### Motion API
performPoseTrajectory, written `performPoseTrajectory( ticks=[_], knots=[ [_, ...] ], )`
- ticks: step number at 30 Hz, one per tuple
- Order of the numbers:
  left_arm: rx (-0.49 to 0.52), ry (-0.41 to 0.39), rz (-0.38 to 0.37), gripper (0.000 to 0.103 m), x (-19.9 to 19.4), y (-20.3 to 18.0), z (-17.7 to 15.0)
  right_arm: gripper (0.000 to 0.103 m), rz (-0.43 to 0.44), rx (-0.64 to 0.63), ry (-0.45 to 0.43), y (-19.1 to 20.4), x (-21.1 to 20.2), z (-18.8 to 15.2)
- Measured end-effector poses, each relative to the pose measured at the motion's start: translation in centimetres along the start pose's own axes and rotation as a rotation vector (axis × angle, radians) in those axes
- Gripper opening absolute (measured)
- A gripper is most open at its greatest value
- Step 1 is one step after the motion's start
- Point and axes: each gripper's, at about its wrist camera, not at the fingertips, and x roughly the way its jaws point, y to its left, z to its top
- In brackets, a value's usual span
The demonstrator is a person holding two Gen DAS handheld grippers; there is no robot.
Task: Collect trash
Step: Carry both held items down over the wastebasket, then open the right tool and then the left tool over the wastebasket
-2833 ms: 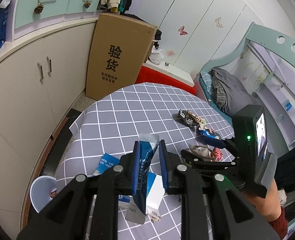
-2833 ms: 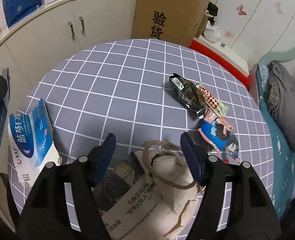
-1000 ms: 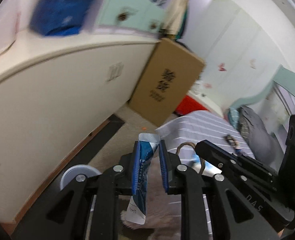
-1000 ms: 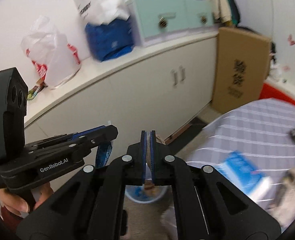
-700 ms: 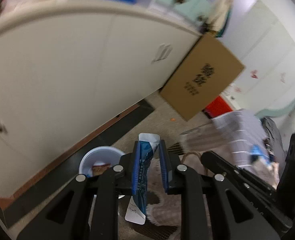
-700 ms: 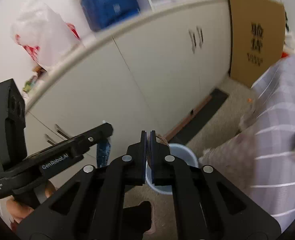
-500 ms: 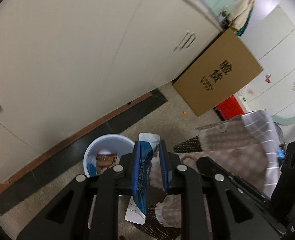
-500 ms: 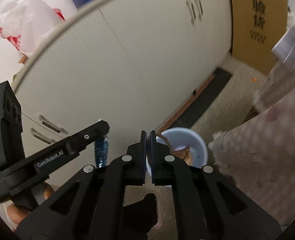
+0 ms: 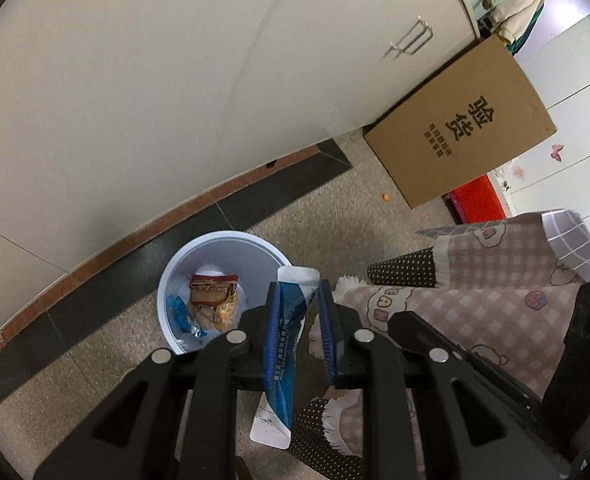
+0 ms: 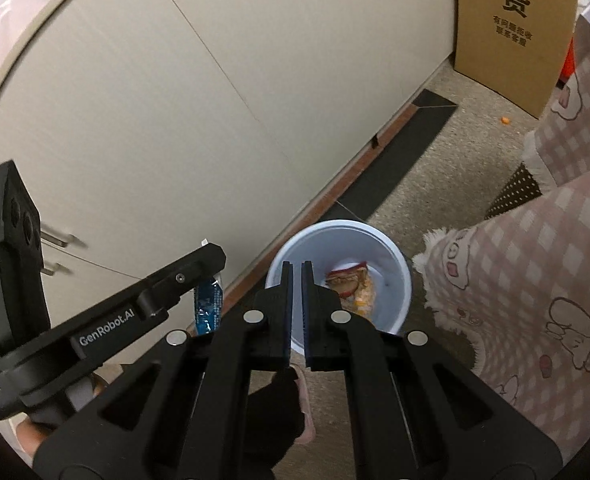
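Observation:
A pale blue trash bin (image 9: pixel 166 300) stands on the floor by the cabinet base, with several snack wrappers (image 9: pixel 213 296) in it. My left gripper (image 9: pixel 297 308) is shut on a blue and white wrapper (image 9: pixel 289 344), held upright just right of the bin's rim. My right gripper (image 10: pixel 297 270) points down over the near edge of the bin (image 10: pixel 405 276), jaws shut, and nothing shows between its pads. In the right wrist view the left gripper (image 10: pixel 211 260) comes in from the left with the wrapper (image 10: pixel 209 306) hanging from it. The right gripper's finger (image 9: pixel 411 326) shows beside the left one.
Cream cabinet doors (image 9: pixel 155 100) and a dark plinth run behind the bin. A tall cardboard box (image 9: pixel 463 128) leans on them at the right. A pink checked tablecloth (image 9: pixel 495 304) hangs down right of the bin. A person's foot in a pink slipper (image 10: pixel 303 404) is below the grippers.
Both grippers have come down from table height towards the floor and tipped downward. The bin has grown larger and closer. The wrapper has stayed in the left gripper.

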Motion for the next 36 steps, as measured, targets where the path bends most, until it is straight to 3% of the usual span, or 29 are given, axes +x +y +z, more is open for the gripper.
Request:
performPoseTrajectory(
  ticks=[2, 3, 4, 7, 22, 24, 25, 26, 36],
  knots=[
    [0.006, 0.012, -0.001, 0.018, 0.4, -0.2, -0.1, 0.010, -0.022, -0.003, 0.001, -0.5, 0.2, -0.2],
    [0.014, 0.021, 0.001, 0.018, 0.9, -0.6, -0.1, 0.015, -0.031, -0.002, 0.001, -0.6, 0.2, -0.3],
    [0.019, 0.026, 0.003, 0.018, 1.1, -0.8, -0.2, 0.034, -0.045, -0.003, 0.000, -0.7, 0.2, -0.4],
    [0.018, 0.034, 0.007, 0.018, 1.7, -1.2, 0.0, 0.045, -0.097, -0.002, -0.030, -1.4, -0.2, -0.5],
    [0.067, 0.007, 0.012, 0.020, 1.2, -4.4, 1.5, 0.052, -0.114, 0.039, -0.058, -3.7, -1.9, -0.7],
    [0.074, 0.007, 0.011, 0.035, 1.1, -4.7, 1.6, 0.052, -0.115, 0.046, -0.059, -4.0, -2.0, -0.9],
    [0.077, 0.008, 0.015, 0.054, 1.1, -4.8, 1.6, 0.052, -0.116, 0.048, -0.059, -4.0, -2.0, -0.8],
    [0.080, 0.006, 0.021, 0.062, 1.0, -4.9, 1.5, 0.052, -0.116, 0.050, -0.059, -4.0, -2.0, -0.8],
    [0.056, -0.021, 0.077, 0.062, -1.4, -2.8, 0.1, 0.053, -0.096, 0.042, -0.059, -3.3, -3.4, -1.1]
  ],
)
